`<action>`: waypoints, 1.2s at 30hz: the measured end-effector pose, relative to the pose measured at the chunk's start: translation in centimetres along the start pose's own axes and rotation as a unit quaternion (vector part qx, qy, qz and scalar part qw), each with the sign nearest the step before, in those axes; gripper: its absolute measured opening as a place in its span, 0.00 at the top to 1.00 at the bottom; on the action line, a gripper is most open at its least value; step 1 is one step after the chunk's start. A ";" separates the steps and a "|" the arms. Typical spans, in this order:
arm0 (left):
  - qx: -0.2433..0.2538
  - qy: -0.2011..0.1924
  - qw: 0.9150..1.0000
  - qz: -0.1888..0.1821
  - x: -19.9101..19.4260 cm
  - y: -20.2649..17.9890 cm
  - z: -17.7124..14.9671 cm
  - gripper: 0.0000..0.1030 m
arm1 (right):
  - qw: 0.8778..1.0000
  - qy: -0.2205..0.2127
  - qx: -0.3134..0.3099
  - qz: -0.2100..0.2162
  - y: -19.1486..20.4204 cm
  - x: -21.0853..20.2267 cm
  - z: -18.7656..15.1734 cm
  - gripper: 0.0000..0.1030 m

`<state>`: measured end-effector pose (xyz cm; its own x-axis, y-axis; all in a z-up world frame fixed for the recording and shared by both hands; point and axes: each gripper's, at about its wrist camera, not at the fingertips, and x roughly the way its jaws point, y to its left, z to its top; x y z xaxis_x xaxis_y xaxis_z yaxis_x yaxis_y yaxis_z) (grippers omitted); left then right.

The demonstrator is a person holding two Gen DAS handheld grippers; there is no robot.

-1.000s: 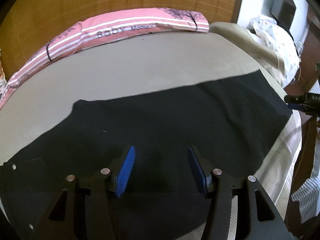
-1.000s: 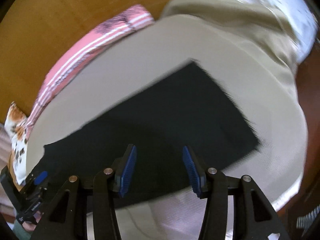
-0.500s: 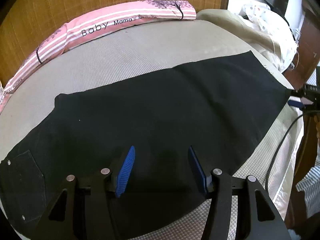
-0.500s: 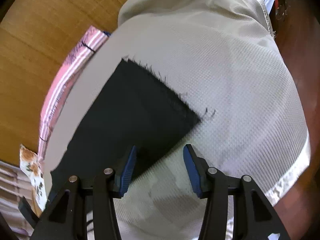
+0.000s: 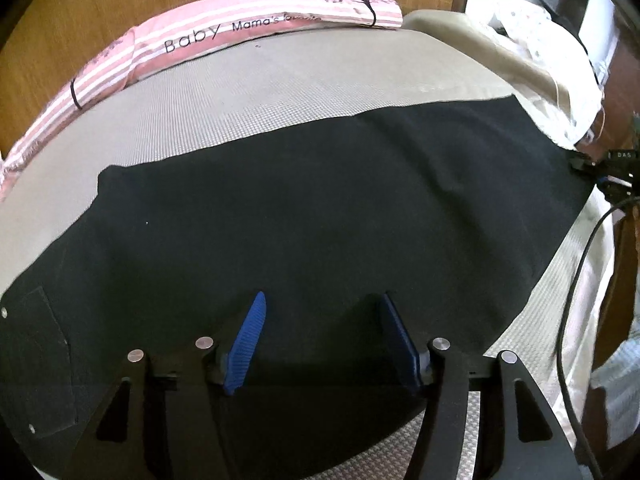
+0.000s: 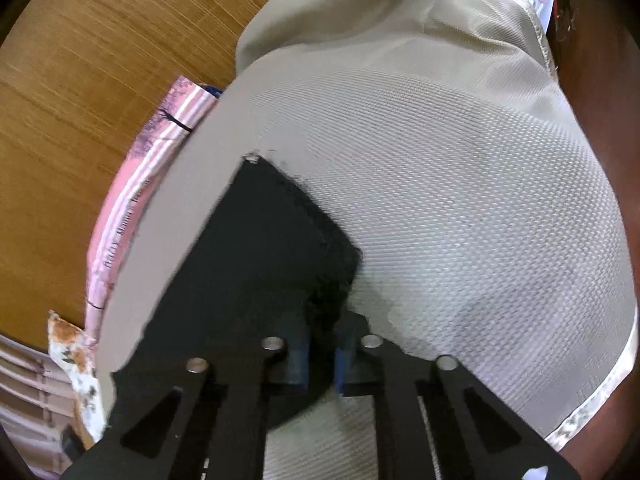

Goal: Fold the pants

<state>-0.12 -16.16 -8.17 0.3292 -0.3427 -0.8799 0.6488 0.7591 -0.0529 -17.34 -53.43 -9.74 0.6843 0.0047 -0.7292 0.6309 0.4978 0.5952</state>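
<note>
Your right gripper (image 6: 322, 354) is pinching just the pants (image 6: 256, 264) hem corner; left gripper (image 5: 320, 340) hovers wide open. Yank and that thin bite probably slips.

Black pants (image 5: 320, 216) lie flat lengthwise along the near edge of the beige mattress (image 5: 280, 92), one hem corner bunched.

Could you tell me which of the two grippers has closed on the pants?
The right gripper, clamped on the black pants at the hem; the left gripper hangs open above them.
</note>
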 end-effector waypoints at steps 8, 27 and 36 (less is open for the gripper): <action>-0.080 -0.033 0.996 -0.017 -3.7 4.8 0.6 0.41 | 0.993 0.035 -0.067 0.093 10.5 0.5 -1.4 0.92; -0.222 -0.059 0.973 -0.019 -10.6 16.9 -4.1 0.41 | 0.891 0.272 -0.333 0.146 29.1 11.0 -22.6 0.92; -0.228 -0.041 0.970 -0.070 -10.7 16.7 -5.0 0.41 | 0.864 0.289 -0.397 0.109 29.0 10.7 -26.7 0.73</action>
<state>3.75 3.00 -2.00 0.3258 -0.4879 -0.8098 0.3251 0.8621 -0.3886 -1.44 -15.76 -9.30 0.3139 0.4924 -0.8118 -0.0972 0.8672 0.4884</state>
